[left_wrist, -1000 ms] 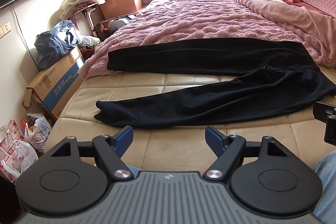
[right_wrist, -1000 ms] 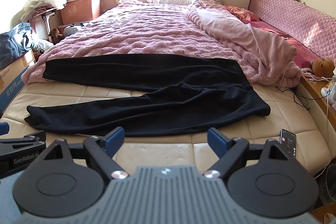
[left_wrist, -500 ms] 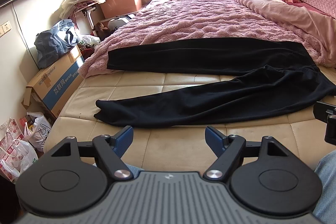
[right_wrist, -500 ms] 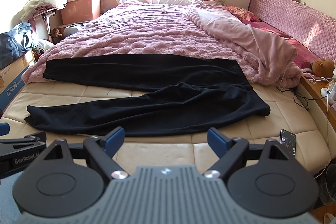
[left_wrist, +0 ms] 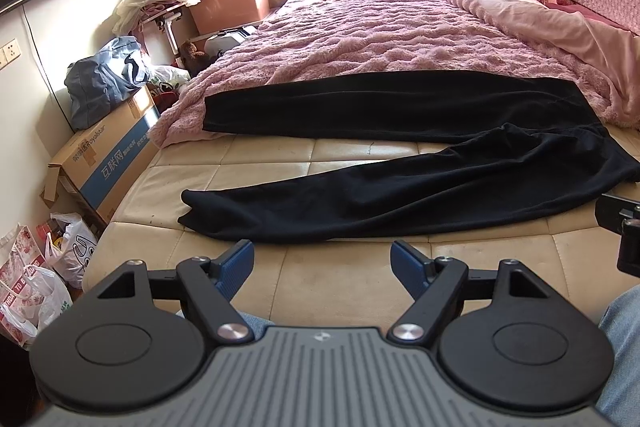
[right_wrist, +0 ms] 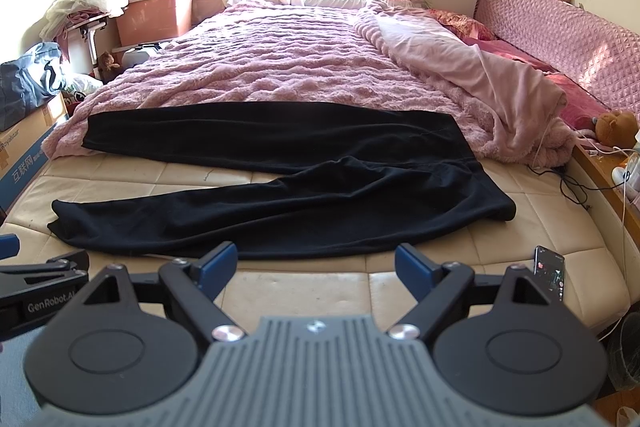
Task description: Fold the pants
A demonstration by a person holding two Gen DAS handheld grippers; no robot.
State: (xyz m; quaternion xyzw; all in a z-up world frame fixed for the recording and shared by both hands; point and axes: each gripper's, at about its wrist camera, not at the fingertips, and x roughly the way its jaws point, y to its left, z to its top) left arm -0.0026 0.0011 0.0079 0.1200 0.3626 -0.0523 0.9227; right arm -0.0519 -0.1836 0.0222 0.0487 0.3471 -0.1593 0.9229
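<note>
Black pants [left_wrist: 400,187] lie spread across the foot of the bed, waistband to the right, two legs running left in a V; they also show in the right wrist view [right_wrist: 304,187]. The far leg rests partly on the pink blanket [left_wrist: 380,27]. My left gripper [left_wrist: 322,263] is open and empty, held just short of the near leg's lower edge. My right gripper [right_wrist: 316,267] is open and empty, also short of the near leg, toward the waistband side.
A beige quilted mattress [left_wrist: 340,275] lies under the pants. A phone [right_wrist: 550,273] lies near its right front corner. A cardboard box [left_wrist: 104,163], bags and storage bins line the left wall. A folded pink duvet [right_wrist: 480,75] lies at the right.
</note>
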